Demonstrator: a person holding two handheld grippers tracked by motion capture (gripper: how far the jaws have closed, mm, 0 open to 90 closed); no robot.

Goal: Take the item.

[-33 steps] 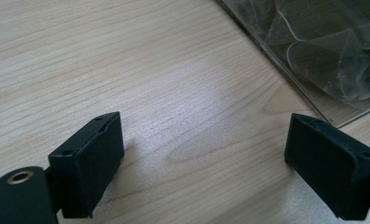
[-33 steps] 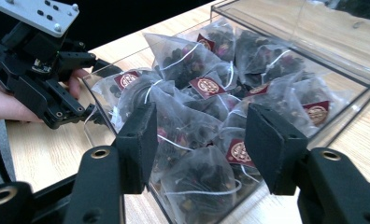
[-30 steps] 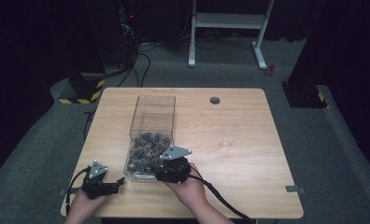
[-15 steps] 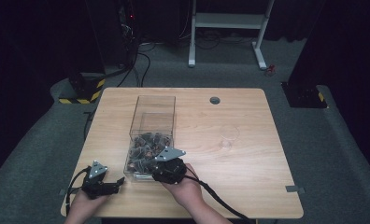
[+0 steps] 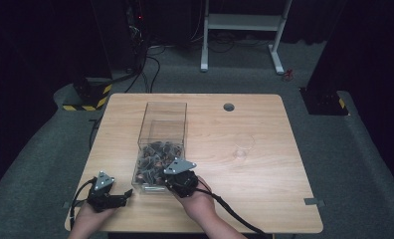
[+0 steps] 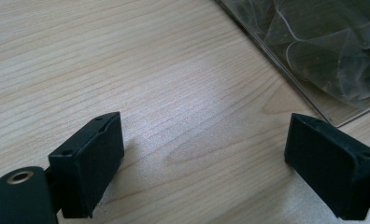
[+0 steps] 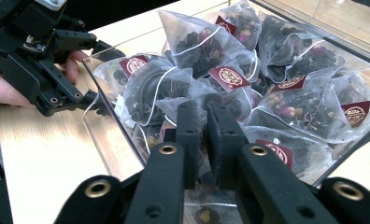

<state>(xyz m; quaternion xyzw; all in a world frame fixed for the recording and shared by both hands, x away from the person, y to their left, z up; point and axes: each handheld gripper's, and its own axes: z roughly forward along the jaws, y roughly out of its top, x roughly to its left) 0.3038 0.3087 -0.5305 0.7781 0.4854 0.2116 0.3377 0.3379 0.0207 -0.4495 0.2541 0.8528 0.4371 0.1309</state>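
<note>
**Right jaws closed inside the box of tea bags**

You kept both hands where they were, and the one change was in your right gripper (image 7: 202, 140): its jaws had just been closing, and they stood almost together, a thin slit left between the pads. They sat low in the near end of the clear box (image 5: 146, 130), in among the tea bags (image 7: 248, 88). From the right gripper view you could not tell for sure whether a bag or its string was pinched in that slit; the pile hid the tips. My reading is that you were at the pick itself, and a lift would show whether anything came with it.

Your left gripper (image 6: 206, 154) rested on the table (image 5: 264, 129) to the near left of the box, apart from it, jaws wide with bare wood between them.

Counted: two grippers and one clear box, standing on the left half of the table and running from near to far. The bags lay heaped in its near half; about a dozen showed, with more buried beneath, so the full count stayed unknown. A clear cup (image 5: 244, 145) seemed to stand right of the box, too faint to be sure.
</note>
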